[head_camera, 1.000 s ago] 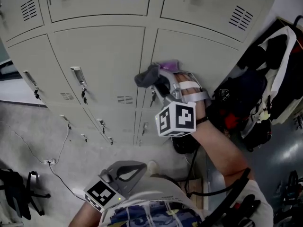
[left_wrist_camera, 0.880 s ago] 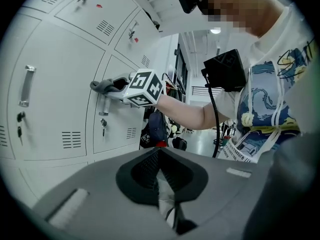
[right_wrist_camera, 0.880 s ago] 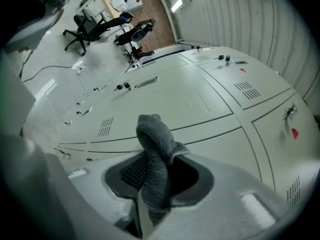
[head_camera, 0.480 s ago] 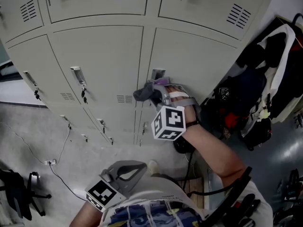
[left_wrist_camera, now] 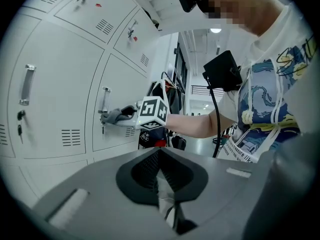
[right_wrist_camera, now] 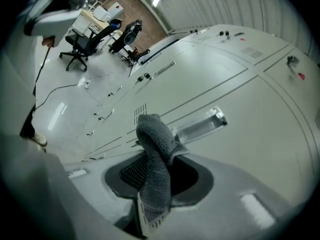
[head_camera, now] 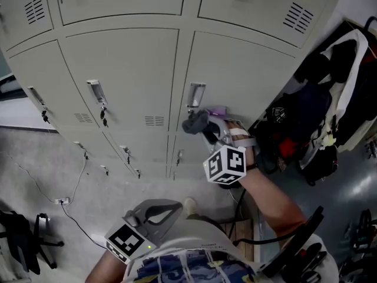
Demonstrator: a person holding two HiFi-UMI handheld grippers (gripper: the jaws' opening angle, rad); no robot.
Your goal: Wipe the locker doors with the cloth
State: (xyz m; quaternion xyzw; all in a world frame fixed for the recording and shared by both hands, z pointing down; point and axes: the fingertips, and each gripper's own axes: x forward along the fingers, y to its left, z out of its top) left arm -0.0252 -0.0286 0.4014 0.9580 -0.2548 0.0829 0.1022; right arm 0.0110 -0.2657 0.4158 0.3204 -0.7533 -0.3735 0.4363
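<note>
The bank of pale lockers (head_camera: 118, 69) in front of you runs out of view at the top and left, and a heap of dark bags and coats (head_camera: 324, 99) at your right crowds the edge of the door (head_camera: 241, 75) you are on. Your right gripper (head_camera: 204, 130) has its fingers clamped on the grey cloth (head_camera: 195, 122), which bunches over their tips and hides them just below the door's metal handle (head_camera: 195, 94), so you cannot tell whether the cloth touches the door. Your left gripper (head_camera: 154, 216) hangs low by your body, fingers closed together on nothing.
</note>
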